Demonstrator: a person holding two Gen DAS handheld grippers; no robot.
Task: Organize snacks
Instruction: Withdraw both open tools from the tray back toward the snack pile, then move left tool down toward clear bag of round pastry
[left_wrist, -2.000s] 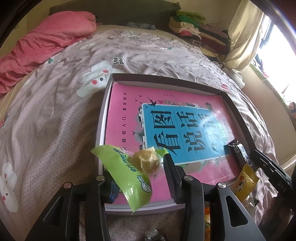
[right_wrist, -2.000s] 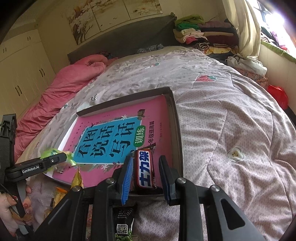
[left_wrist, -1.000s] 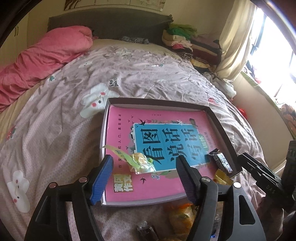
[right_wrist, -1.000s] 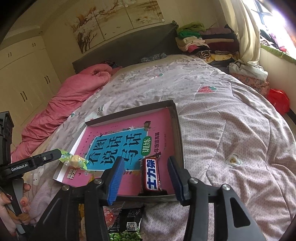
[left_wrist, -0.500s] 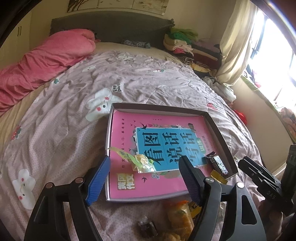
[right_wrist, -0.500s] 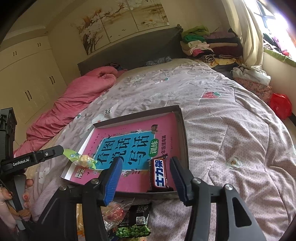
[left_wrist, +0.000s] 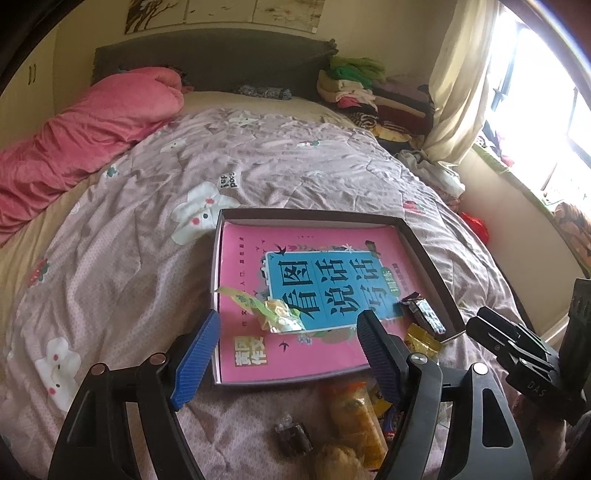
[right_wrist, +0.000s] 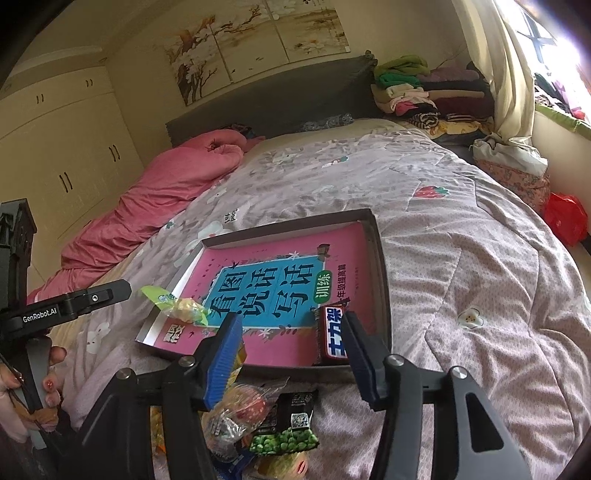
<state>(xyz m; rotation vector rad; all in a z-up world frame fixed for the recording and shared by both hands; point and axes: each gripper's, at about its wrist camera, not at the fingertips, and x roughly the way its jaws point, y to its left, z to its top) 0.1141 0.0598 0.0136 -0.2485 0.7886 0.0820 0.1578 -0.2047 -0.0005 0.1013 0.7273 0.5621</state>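
A green-wrapped candy (left_wrist: 275, 314) and a chocolate bar (right_wrist: 332, 334) are seen lying released in the tray (left_wrist: 424, 254). The left gripper (left_wrist: 288, 354) is held open and empty; the right gripper (right_wrist: 291, 354) jaws are opening, with nothing between them.

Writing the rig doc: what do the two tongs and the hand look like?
Both tongs, left and right, have black angular arms with silver rivets and ribbed blue pads. The left one's side reads "GenRobot.AI" in white; the right one's reads "DAS". The hand wears red nail polish.
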